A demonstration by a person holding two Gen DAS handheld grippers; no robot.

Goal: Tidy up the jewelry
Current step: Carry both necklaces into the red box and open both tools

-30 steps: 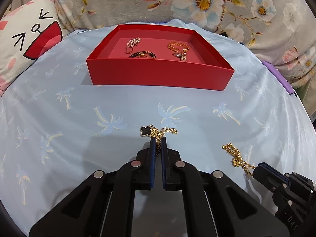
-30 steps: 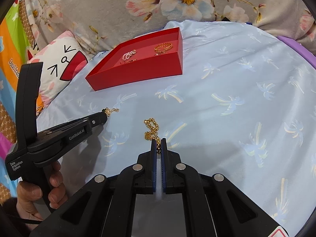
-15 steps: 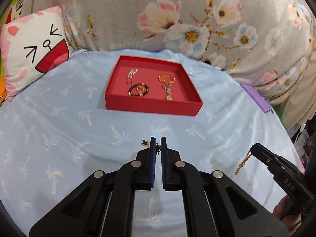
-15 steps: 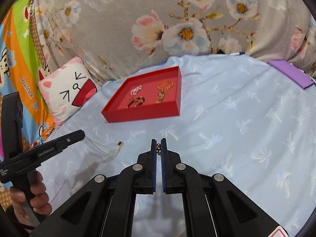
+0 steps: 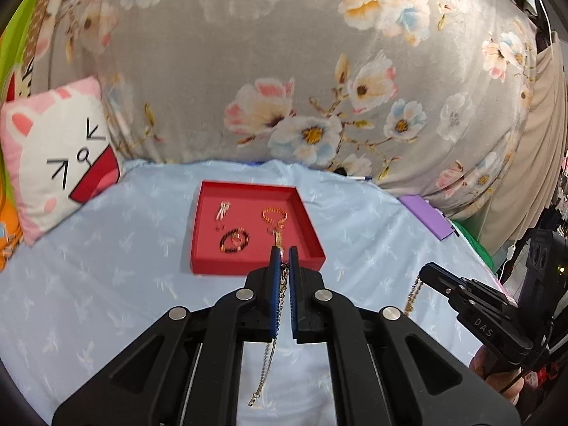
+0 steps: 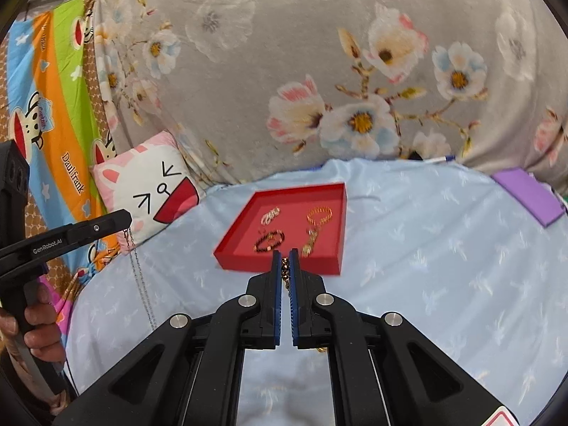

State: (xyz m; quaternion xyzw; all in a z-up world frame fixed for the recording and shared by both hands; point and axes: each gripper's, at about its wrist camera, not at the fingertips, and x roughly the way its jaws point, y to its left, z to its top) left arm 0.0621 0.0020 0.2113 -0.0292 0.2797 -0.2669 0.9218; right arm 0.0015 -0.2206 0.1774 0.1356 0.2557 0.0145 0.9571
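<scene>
Both jaws clench gold chains [image 5: 280,285] [image 6: 285,269], pinched links hidden between blue pads

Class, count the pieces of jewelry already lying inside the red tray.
4, maybe more: a pale piece far left, a dark bead bracelet near left, a gold bracelet far right, a gold pendant below it.

The left gripper [image 5: 283,255] was shut tight on a thin gold chain [image 5: 269,348] that hung down between its black arms. Past its tips sat a red tray [image 5: 309,223] on the blue sheet [image 5: 106,266], with a dark bead bracelet [image 5: 234,241] inside. On the right side, the right gripper [image 5: 424,271] pinched another gold chain [image 5: 413,293].
</scene>
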